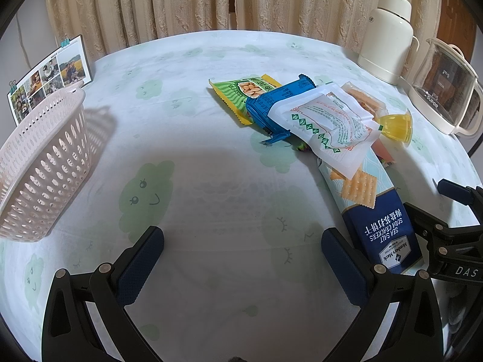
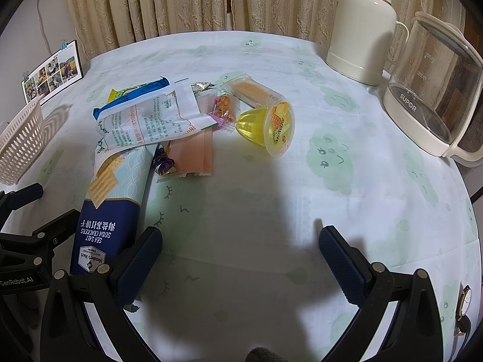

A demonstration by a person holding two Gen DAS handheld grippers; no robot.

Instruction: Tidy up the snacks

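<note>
A heap of snacks lies on the round table. A long blue soda cracker pack point(image 1: 377, 208) point(image 2: 111, 208) points toward me. A white pouch point(image 1: 326, 123) point(image 2: 148, 117) lies over a blue packet point(image 1: 271, 102) and a green nut bag point(image 1: 238, 90). A yellow jelly cup point(image 1: 395, 126) point(image 2: 268, 123) lies on its side beside a wrapped biscuit point(image 2: 253, 90) and small candies point(image 2: 225, 108). A pink sachet point(image 2: 193, 154) lies nearby. A pink slotted basket point(image 1: 45, 163) point(image 2: 21, 138) stands at the left. My left gripper point(image 1: 241, 250) and right gripper point(image 2: 241, 250) both hover open over bare cloth, holding nothing.
A cream thermos point(image 1: 389, 36) point(image 2: 362, 27) and a glass kettle point(image 1: 446, 87) point(image 2: 434, 90) stand at the back right. A photo card point(image 1: 51, 75) point(image 2: 51, 72) leans at the back left. Curtains hang behind the table. A wristwatch point(image 2: 465, 307) lies at the right edge.
</note>
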